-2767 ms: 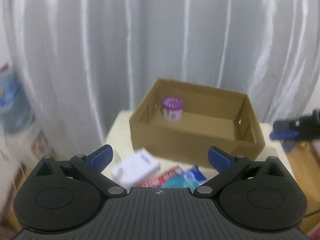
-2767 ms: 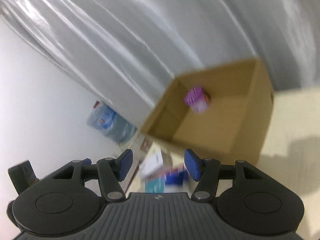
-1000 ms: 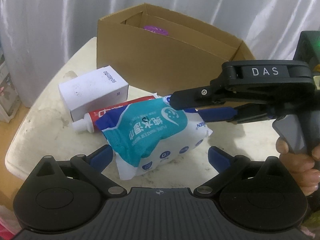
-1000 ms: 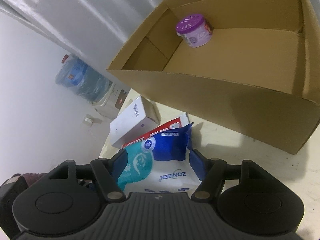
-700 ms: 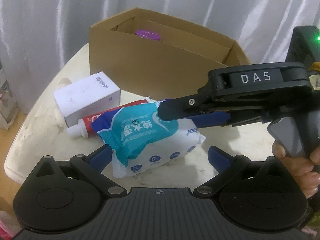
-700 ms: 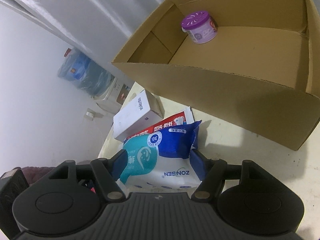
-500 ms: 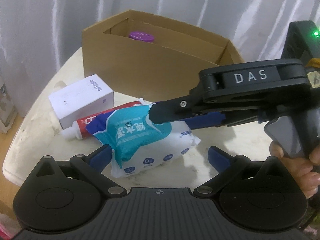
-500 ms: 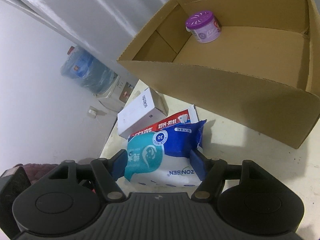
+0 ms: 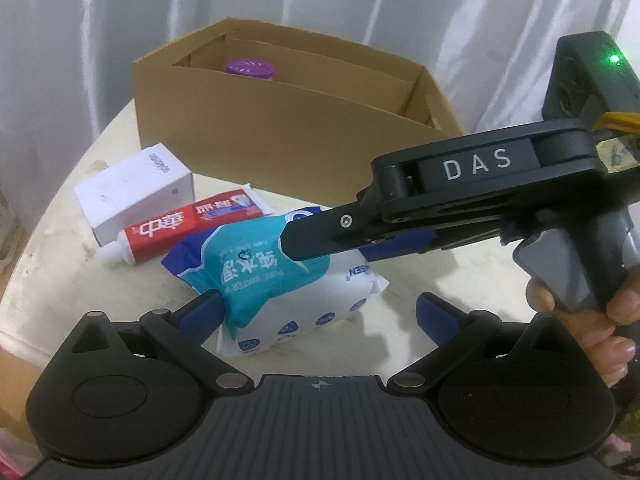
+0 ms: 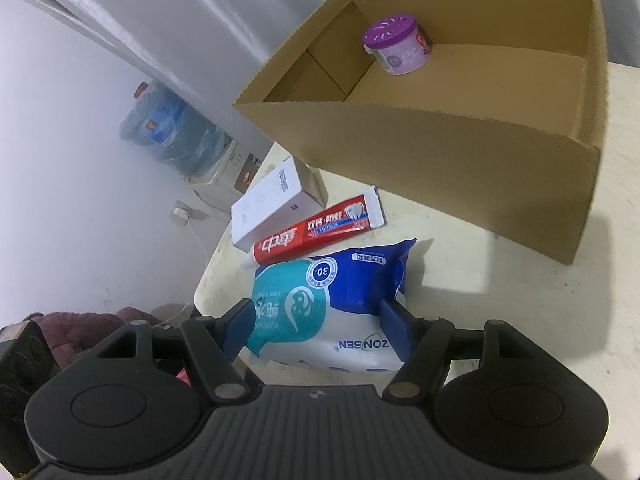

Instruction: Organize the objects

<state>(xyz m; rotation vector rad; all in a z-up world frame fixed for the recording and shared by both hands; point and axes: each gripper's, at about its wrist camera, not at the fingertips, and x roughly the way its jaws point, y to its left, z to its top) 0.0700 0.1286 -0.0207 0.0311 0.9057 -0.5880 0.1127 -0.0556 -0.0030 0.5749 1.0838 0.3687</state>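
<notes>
The right gripper (image 10: 316,330) clamped the wipes pack (image 10: 336,304) at lower centre; toothpaste (image 10: 316,228) lay above it. A purple-lidded jar (image 10: 396,50) sat inside the cardboard box (image 10: 460,152), upper right.
</notes>
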